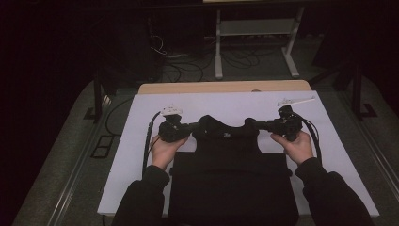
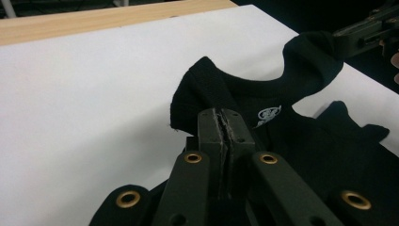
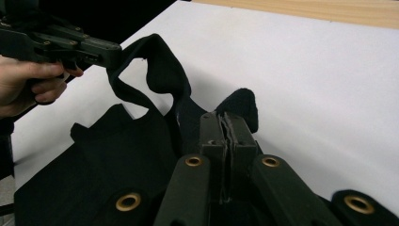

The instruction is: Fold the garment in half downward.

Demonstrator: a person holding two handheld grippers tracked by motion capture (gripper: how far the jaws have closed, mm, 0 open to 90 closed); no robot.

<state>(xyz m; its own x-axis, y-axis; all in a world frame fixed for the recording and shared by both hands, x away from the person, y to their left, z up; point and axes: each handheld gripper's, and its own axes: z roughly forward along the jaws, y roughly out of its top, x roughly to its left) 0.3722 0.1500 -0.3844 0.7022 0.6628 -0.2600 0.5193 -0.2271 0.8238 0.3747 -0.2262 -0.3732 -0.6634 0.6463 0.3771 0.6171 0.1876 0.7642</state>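
A black sleeveless top (image 1: 230,174) lies on the white sheet (image 1: 141,155) that covers the worktop, its long axis running from the person's edge toward the far edge, neckline pointing away and hem toward the person. The cloth looks like a soft, matte knit with a finely ribbed band round the scooped neck, and a small pale printed mark (image 2: 269,114) sits just under the neckline. The left gripper (image 1: 190,127) has its fingers pressed together on the left shoulder strap (image 2: 197,94), and the right gripper (image 1: 263,125) has its fingers clamped on the right shoulder strap (image 3: 242,106); both straps are lifted off the sheet, so the neckline hangs stretched between them while the body rests flat. The gripper arms are dark, hard and angular, with brass-coloured rivets. A strip of bare light wood (image 1: 226,87) shows past the far edge of the sheet. The hem is cut off at the bottom of the high view, between the person's dark sleeves (image 1: 141,197), and the dim room beyond the worktop is hard to make out apart from a pale metal frame (image 1: 256,28) and loose cables on the floor.
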